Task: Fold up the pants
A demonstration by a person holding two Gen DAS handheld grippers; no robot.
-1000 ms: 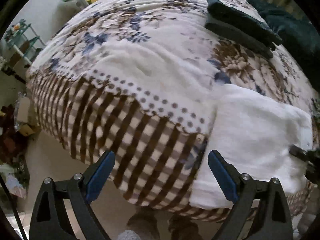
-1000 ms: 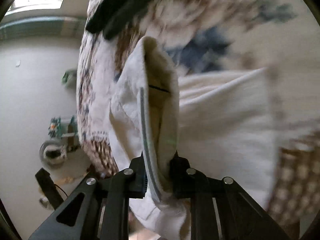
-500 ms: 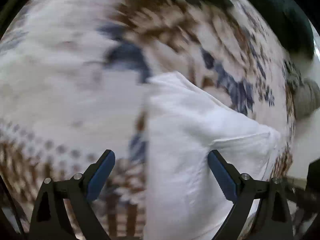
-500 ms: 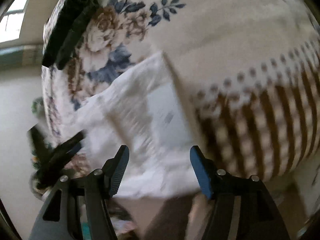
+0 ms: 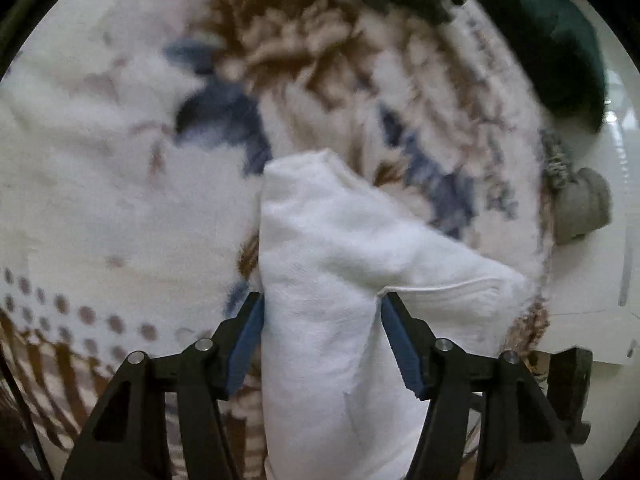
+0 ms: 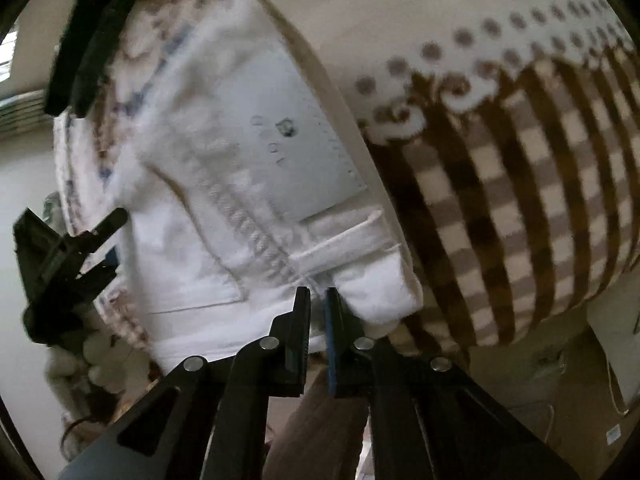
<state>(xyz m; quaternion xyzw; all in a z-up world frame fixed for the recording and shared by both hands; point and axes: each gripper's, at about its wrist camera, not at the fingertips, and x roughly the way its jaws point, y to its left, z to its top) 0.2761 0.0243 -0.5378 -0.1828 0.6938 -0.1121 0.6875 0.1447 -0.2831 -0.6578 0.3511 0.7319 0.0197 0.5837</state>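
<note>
- The bed (image 6: 400,8), under its floral and brown-checked blanket (image 6: 500,208), carries everything; we work at its near edge.
- The white pants (image 5: 332,272) lie there as a compact folded bundle, the waistband and a sewn label facing the right wrist camera. We judge the folding mostly done; what looks left is one last fold or a tidy placement.
- A dark folded garment (image 6: 92,36) sits well apart at the far side of the bed, and a dark green cloth (image 5: 560,40) lies at the far right edge. Neither blocks us.
- A grey rounded object (image 5: 584,212) sits beyond the bed's right edge; we cannot tell what it is.
- Our left gripper (image 5: 322,344) has just been closing and now clamps across the near part of the thick bundle, both blue pads against the cloth.
- Our right gripper (image 6: 318,320) has just been closing too; its jaws are nearly together, pinching the waistband edge at the near end.
</note>
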